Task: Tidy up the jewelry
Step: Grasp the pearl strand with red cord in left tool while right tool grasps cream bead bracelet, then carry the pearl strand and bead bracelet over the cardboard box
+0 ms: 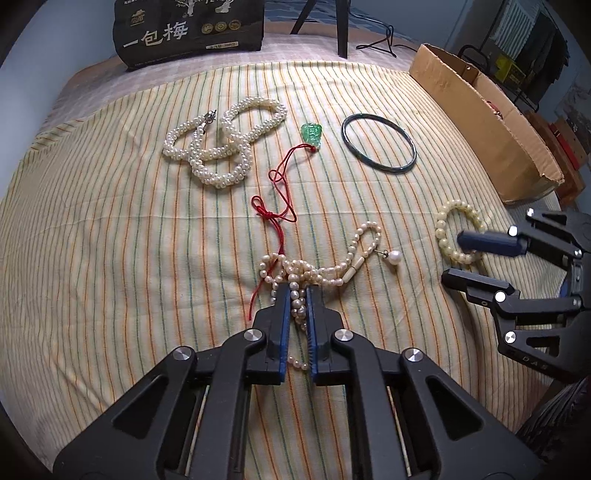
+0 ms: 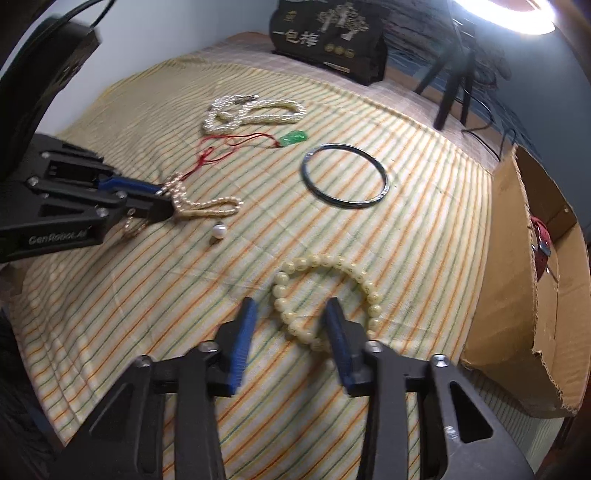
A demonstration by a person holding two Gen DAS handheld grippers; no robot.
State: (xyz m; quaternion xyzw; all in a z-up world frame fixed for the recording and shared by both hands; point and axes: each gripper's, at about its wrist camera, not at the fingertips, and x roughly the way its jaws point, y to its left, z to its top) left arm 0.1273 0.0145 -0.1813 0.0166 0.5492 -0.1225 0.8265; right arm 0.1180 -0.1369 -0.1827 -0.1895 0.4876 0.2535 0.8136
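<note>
The left claw (image 1: 297,291) pinches a tangled pearl strand (image 1: 317,269) near the front edge of the striped cloth (image 1: 110,229) covering the surface; the right wrist view shows its side, printed "GenRobot.AI", which the left view cannot see. The right claw (image 2: 291,314) is spread, its blue pads (image 2: 242,339) straddling one side of a cream bead bracelet (image 2: 325,291) near the right edge. Farther back lie a dark bangle (image 1: 379,143), a green pendant (image 1: 312,133) on a red cord (image 1: 275,195) and a thick woven pearl necklace (image 1: 221,144). Only the right view looks into the cardboard box (image 2: 517,280), with something red inside. A black bag (image 1: 190,31) at the far edge reads "一包梅".
</note>
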